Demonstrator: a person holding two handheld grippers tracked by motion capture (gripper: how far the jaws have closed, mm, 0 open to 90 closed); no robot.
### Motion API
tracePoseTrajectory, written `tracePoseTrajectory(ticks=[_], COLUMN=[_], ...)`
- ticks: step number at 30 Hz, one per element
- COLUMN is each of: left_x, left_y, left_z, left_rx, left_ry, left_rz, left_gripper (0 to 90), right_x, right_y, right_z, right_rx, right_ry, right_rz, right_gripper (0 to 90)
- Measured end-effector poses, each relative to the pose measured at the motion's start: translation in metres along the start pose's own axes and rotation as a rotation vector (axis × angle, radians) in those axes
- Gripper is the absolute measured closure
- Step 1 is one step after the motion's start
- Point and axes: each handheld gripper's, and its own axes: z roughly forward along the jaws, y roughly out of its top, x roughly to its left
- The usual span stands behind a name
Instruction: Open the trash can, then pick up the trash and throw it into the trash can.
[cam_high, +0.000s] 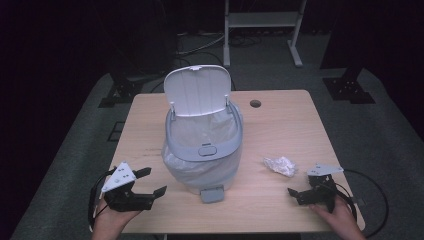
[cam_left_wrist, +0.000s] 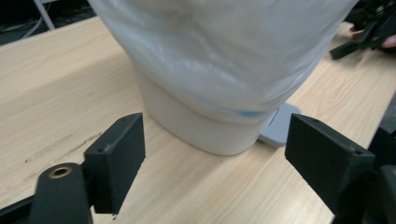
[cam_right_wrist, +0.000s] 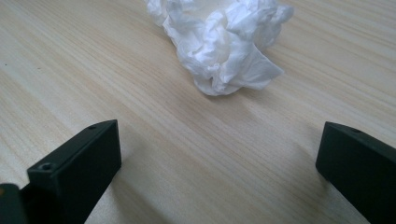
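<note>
The crumpled white paper (cam_high: 280, 165) lies on the tabletop (cam_high: 280, 120) at lower right of the high view, just ahead of the right tool (cam_high: 299, 193), whose jaws stand apart with nothing between them. At centre stands the bag-lined bin (cam_high: 202, 150), lid up, pedal (cam_high: 212, 194) in front. The left tool (cam_high: 152, 182), lower left, gapes empty beside it. No readable writing.

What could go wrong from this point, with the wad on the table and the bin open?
The crumpled wad is light and loose; the open right gripper may nudge it away or pinch only a flap. The bin has its lid standing up behind the opening, so a drop from behind could bounce off. The left gripper, open beside the bin's base, might bump it.
</note>
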Motion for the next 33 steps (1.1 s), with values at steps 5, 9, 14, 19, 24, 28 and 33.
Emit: tracePoseTrajectory(ticks=[5, 9, 14, 19, 24, 28, 33], left_x=[0.005, 0.006, 0.009, 0.012, 0.012, 0.012, 0.014], left_y=[-0.009, -0.015, -0.022, -0.031, -0.036, -0.040, -0.047], left_z=[0.010, 0.017, 0.026, 0.034, 0.044, 0.051, 0.057], left_rx=[0.003, 0.010, 0.020, 0.023, 0.069, 0.078, 0.108], left_ry=[0.011, 0.013, 0.015, 0.020, 0.033, 0.045, 0.048], left_rz=[-0.007, -0.013, -0.004, -0.011, 0.003, 0.005, 0.006], left_gripper=[12.0, 10.9, 9.6, 8.3, 3.3, 1.8, 1.4], right_x=[0.000, 0.000, 0.000, 0.000, 0.000, 0.000, 0.000], right_y=[0.000, 0.000, 0.000, 0.000, 0.000, 0.000, 0.000], right_z=[0.000, 0.000, 0.000, 0.000, 0.000, 0.000, 0.000], right_rx=[0.000, 0.000, 0.000, 0.000, -0.001, 0.000, 0.000], right_ry=[0.000, 0.000, 0.000, 0.000, 0.000, 0.000, 0.000], right_rz=[0.001, 0.001, 0.000, 0.001, 0.001, 0.000, 0.000], right_gripper=[0.0, 0.0, 0.0, 0.0, 0.0, 0.0, 0.0])
